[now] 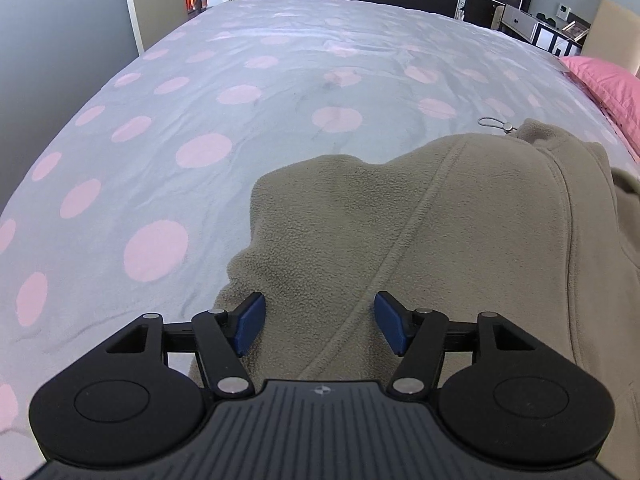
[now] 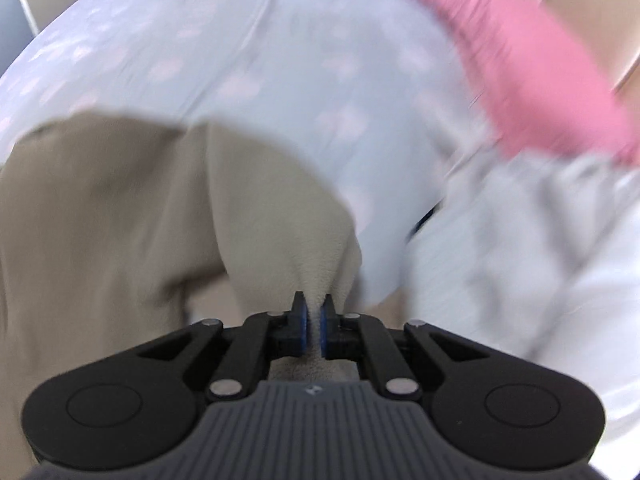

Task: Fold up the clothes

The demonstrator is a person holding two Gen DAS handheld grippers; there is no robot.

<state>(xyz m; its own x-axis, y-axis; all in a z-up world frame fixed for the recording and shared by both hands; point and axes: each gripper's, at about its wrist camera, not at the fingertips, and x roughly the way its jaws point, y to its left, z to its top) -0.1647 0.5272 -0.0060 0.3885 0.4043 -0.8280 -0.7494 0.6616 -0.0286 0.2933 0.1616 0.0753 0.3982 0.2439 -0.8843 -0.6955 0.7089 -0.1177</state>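
Note:
A beige fleece garment (image 1: 420, 240) lies on the bed, filling the lower right of the left wrist view. My left gripper (image 1: 320, 322) hovers over its near edge with the blue pads wide apart and fleece below the gap, not pinched. In the blurred right wrist view the same fleece garment (image 2: 120, 208) spreads to the left. My right gripper (image 2: 314, 326) is shut on a raised fold of it, and the cloth pulls up into a peak between the pads.
The bed cover (image 1: 200, 120) is pale grey with pink dots. A pink pillow (image 1: 604, 80) lies at the right edge. A small cord loop (image 1: 496, 123) rests beyond the fleece. White cloth (image 2: 540, 248) lies right of my right gripper. Furniture (image 1: 520, 20) stands behind the bed.

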